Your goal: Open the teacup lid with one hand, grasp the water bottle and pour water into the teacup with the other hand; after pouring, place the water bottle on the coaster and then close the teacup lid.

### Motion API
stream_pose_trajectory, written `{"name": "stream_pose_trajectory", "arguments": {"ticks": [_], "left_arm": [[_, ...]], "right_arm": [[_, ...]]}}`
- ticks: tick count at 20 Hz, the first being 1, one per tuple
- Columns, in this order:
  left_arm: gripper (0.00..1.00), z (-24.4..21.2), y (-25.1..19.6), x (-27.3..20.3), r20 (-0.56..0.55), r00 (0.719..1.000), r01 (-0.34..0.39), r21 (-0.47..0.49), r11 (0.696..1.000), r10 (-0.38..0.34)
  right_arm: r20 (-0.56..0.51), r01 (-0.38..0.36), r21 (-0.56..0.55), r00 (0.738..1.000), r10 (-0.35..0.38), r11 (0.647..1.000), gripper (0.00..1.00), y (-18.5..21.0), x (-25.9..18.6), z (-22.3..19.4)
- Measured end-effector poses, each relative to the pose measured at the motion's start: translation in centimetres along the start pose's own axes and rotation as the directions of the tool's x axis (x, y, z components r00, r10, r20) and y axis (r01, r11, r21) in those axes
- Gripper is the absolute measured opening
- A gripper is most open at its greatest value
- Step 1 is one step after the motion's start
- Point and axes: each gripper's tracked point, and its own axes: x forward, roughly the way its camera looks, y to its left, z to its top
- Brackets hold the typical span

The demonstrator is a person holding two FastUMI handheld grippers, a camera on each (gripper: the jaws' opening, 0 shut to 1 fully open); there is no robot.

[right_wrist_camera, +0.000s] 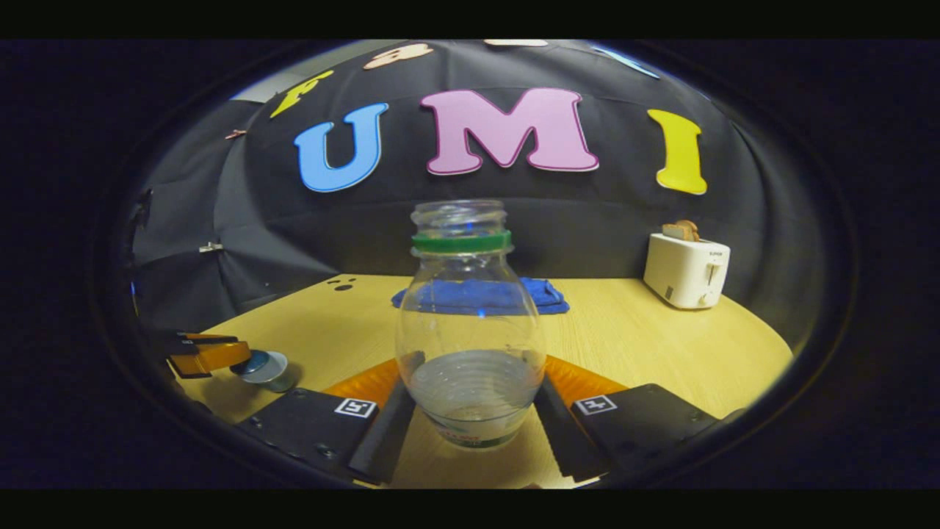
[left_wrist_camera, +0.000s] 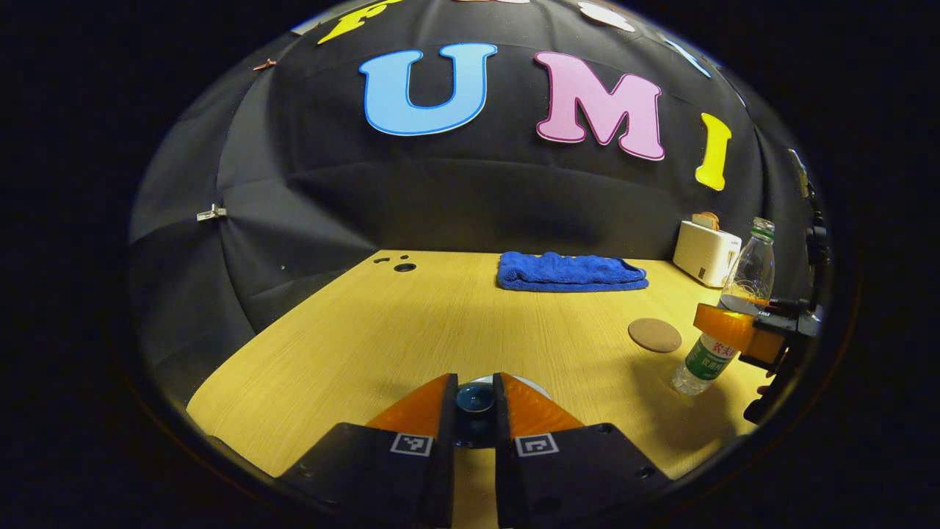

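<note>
Where the left gripper view looks along its own fingers, the left gripper [left_wrist_camera: 474, 402] is clenched on the blue knob of the teacup lid [left_wrist_camera: 475, 400], low over the wooden table [left_wrist_camera: 411, 323]. To the right stands the water bottle [left_wrist_camera: 727, 316], its green label too small to make out, with the right gripper [left_wrist_camera: 742, 330] at its waist. A round coaster [left_wrist_camera: 654, 334] lies just beside it; a blue towel [left_wrist_camera: 569, 270] and a white toaster [left_wrist_camera: 706, 252] sit by the black cloth wall.

In the right gripper view, the right gripper's fingers press both sides of the uncapped bottle, partly filled with water. At far left, the left gripper holds the lid.
</note>
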Motion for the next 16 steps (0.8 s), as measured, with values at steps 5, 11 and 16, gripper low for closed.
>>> {"name": "stream_pose_trajectory", "arguments": {"ticks": [5, 11, 16], "left_arm": [[0.27, 0.3, 0.4, -0.5, 0.007, 1.000, -0.005, 0.005, 1.000, 0.005], [0.27, 1.7, 1.7, -2.0, 0.049, 0.998, -0.027, -0.035, 0.999, 0.028], [0.26, 2.2, 4.6, -4.1, 0.067, 0.994, -0.085, -0.077, 0.993, 0.090]], "right_arm": [[-0.027, -0.028, -0.040, 0.999, 0.026, 0.999, 0.76, 0.8, 0.0, -0.1], [-0.054, -0.005, -0.167, 0.999, -0.004, 0.986, 0.74, 0.3, 0.7, 0.9], [-0.007, 0.017, -0.428, 1.000, -0.022, 0.904, 0.73, 0.8, 2.2, 3.1]]}}
